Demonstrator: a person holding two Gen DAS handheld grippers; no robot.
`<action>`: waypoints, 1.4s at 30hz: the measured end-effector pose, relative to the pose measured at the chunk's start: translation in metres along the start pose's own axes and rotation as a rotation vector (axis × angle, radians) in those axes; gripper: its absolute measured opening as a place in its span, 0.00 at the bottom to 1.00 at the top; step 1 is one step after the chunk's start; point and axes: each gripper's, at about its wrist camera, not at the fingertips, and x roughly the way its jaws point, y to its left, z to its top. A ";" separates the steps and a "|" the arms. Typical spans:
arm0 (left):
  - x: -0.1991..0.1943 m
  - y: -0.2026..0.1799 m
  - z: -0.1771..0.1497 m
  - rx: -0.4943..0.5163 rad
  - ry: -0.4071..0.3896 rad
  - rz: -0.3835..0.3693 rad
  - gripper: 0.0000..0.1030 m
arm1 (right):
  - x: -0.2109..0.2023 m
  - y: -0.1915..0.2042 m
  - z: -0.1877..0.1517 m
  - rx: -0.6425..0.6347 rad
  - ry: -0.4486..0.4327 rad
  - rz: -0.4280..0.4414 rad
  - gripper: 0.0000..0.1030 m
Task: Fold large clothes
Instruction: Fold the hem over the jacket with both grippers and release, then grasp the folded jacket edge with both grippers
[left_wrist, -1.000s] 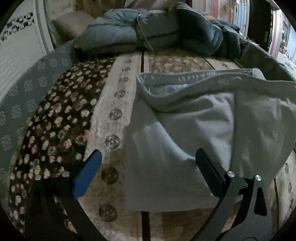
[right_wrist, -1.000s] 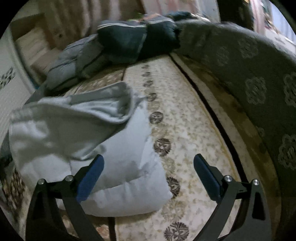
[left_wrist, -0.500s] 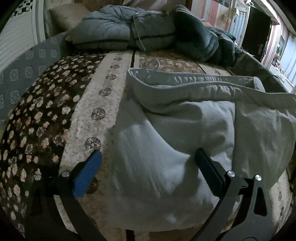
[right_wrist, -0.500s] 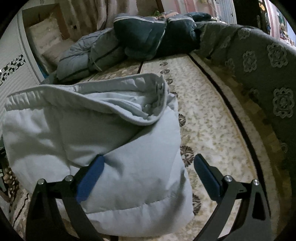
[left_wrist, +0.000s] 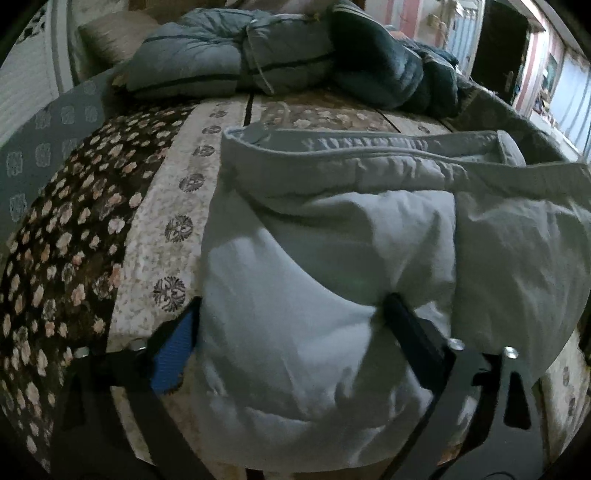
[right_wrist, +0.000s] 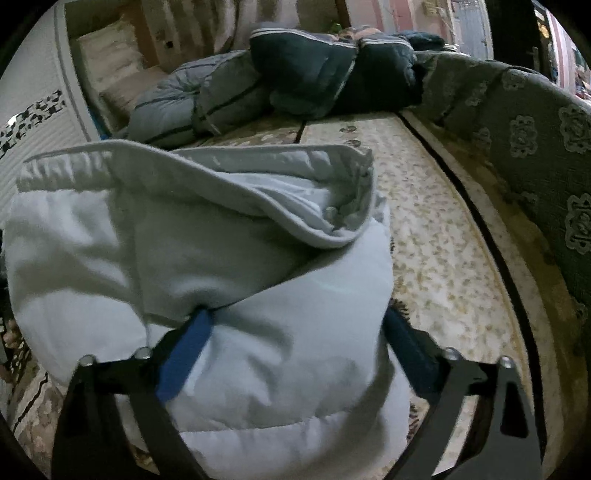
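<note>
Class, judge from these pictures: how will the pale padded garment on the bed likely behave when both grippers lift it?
The pale padded garment looks puffy, so probably light for its bulk. It dents around the closing left gripper and right gripper, so it should compress and sag. Its folded layers may slide apart.

black left claw (left_wrist: 291, 321) and right claw (right_wrist: 295, 328), blue pads, silver screws
</note>
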 end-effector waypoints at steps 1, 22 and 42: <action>0.000 -0.003 0.001 0.009 0.003 -0.002 0.75 | 0.001 0.003 -0.001 -0.011 0.009 0.006 0.74; -0.028 0.015 0.136 -0.107 -0.074 0.059 0.18 | -0.029 0.058 0.132 -0.130 -0.232 -0.213 0.12; 0.079 0.067 0.116 -0.190 0.395 0.162 0.42 | 0.084 -0.022 0.129 0.206 0.340 -0.175 0.31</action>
